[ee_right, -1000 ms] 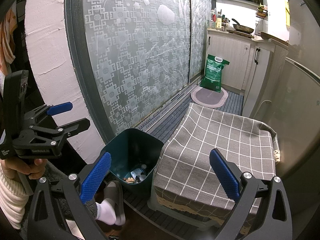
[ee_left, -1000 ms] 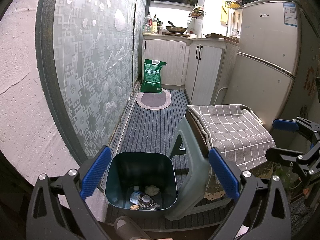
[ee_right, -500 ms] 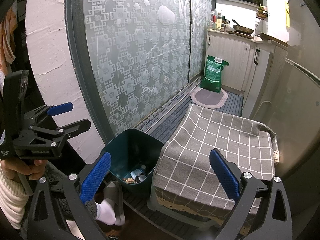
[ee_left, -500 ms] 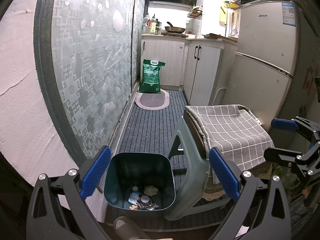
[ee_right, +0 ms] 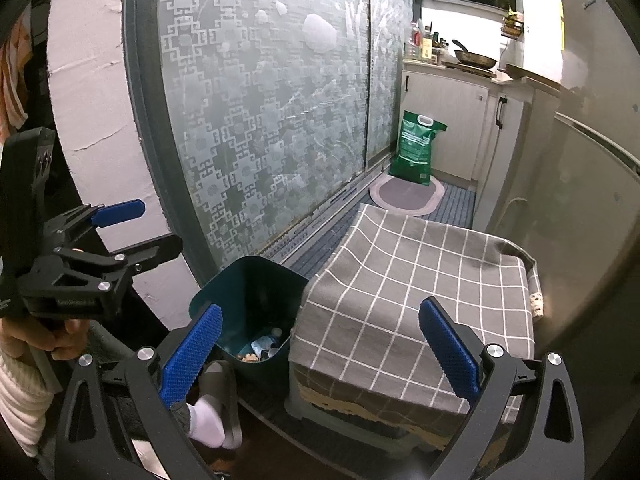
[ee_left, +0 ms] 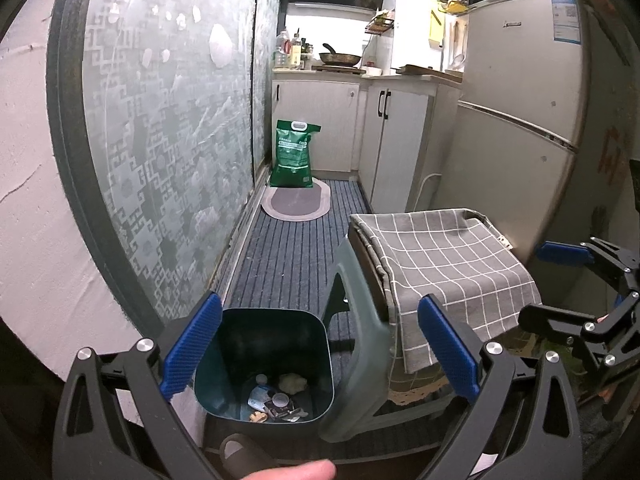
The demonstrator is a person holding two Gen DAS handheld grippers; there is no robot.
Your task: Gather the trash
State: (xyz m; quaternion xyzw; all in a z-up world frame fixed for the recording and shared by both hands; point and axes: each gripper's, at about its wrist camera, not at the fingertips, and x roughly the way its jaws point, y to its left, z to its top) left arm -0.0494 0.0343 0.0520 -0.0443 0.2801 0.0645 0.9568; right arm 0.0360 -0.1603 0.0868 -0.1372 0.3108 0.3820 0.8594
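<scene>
left gripper (ee_left: 319,350) wide open, empty, hovering over the bin (ee_left: 264,364) at lower centre of the left wrist frame; likely just checking contents. one bin, holding trash (ee_left: 276,398): roughly five or six scraps, exact count unclear. right of it, one stool (ee_right: 416,312) under a checked cloth (ee_right: 424,280), top bare. right gripper (ee_right: 320,354) also wide open, empty, held above the stool. one slippered foot (ee_right: 218,404) beside the bin. no loose trash seen.
</scene>
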